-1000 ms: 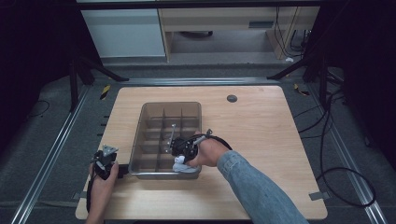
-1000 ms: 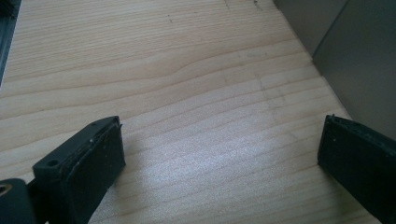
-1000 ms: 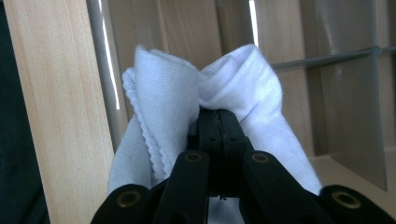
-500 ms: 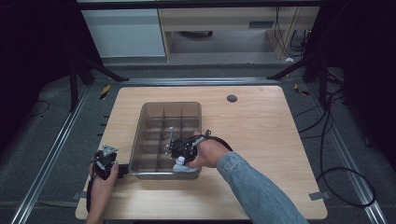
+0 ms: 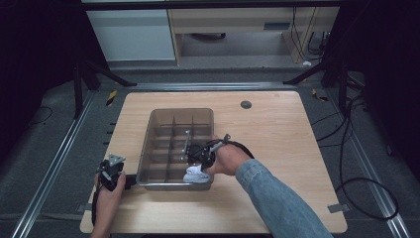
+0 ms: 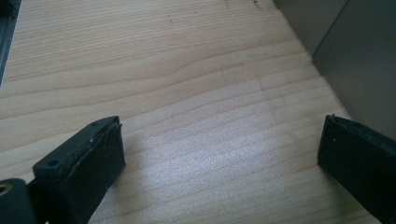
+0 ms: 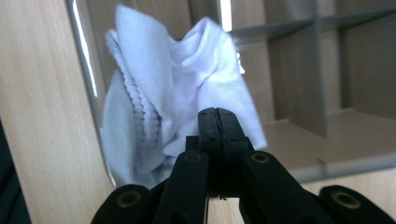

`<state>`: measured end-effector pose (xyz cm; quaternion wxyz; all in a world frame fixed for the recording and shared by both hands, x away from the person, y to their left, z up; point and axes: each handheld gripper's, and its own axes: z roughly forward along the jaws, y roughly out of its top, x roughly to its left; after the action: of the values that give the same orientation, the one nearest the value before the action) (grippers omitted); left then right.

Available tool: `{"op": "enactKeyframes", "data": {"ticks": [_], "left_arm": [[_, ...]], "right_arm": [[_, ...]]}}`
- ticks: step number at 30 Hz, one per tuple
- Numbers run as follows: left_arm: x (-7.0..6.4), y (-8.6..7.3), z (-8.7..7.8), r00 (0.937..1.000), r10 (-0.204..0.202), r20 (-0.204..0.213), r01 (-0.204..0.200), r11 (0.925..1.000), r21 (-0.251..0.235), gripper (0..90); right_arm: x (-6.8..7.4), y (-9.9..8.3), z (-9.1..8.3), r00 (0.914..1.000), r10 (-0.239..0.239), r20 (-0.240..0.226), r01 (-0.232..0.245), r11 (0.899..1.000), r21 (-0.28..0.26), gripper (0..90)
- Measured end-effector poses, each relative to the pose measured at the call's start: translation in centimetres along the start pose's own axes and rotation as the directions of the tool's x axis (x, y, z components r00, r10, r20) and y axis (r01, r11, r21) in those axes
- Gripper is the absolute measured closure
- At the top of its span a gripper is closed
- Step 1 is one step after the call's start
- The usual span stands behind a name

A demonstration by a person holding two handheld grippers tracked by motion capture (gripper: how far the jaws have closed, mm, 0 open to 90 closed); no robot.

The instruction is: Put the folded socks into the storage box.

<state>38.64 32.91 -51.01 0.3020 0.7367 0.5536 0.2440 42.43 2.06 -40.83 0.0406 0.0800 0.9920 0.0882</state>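
Right gripper (image 5: 197,157): you are holding it over the near right corner of the tray, and in the right gripper view its jaws are pressing flat together with a fold of the white cloth pinched between them.
White cloth (image 7: 177,88): it is bunching up in a crumpled heap – a ribbed hem is showing along one side – and it is sitting in the tray's near right compartment, right against the rim.
Tray (image 5: 173,113): a grey see-through plastic box with dividers, it is lying near the middle of the table, its long side running away from you.
Left gripper (image 5: 112,172): you are resting it on the table just beside the tray's near left corner, with your hand wrapping around it from below.
Left jaws: in the left gripper view they are standing wide apart with nothing between them – just bare wood grain, and the tray's grey wall is showing at the upper right.
Table (image 5: 277,129): light wood, it is carrying a small dark round cap (image 5: 245,104) near its far edge.
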Motion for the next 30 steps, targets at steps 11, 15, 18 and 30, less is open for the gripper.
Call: {"op": "enactKeyframes", "data": {"ticks": [11,15,18,30], "left_arm": [[0.0,0.0,0.0,1.0,0.0,0.002,0.0,1.0,0.001,0.0],[0.0,0.0,0.0,1.0,-0.001,0.003,0.001,1.0,0.0,0.0],[0.0,0.0,0.0,1.0,-0.001,0.003,0.001,1.0,0.0,0.0],[0.0,0.0,0.0,1.0,0.002,0.002,-0.002,1.0,0.001,0.0]], "right_arm": [[0.4,0.1,3.1,0.9998,0.01,-0.019,-0.009,0.999,0.052,90.0],[0.3,0.1,2.6,0.9998,0.008,-0.02,-0.007,0.999,0.034,90.0],[0.3,0.2,1.2,0.9996,0.014,-0.026,-0.015,1.0,-0.018,90.0],[1.3,1.6,-2.1,0.9978,-0.018,-0.064,0.009,0.99,-0.139,90.0]]}}
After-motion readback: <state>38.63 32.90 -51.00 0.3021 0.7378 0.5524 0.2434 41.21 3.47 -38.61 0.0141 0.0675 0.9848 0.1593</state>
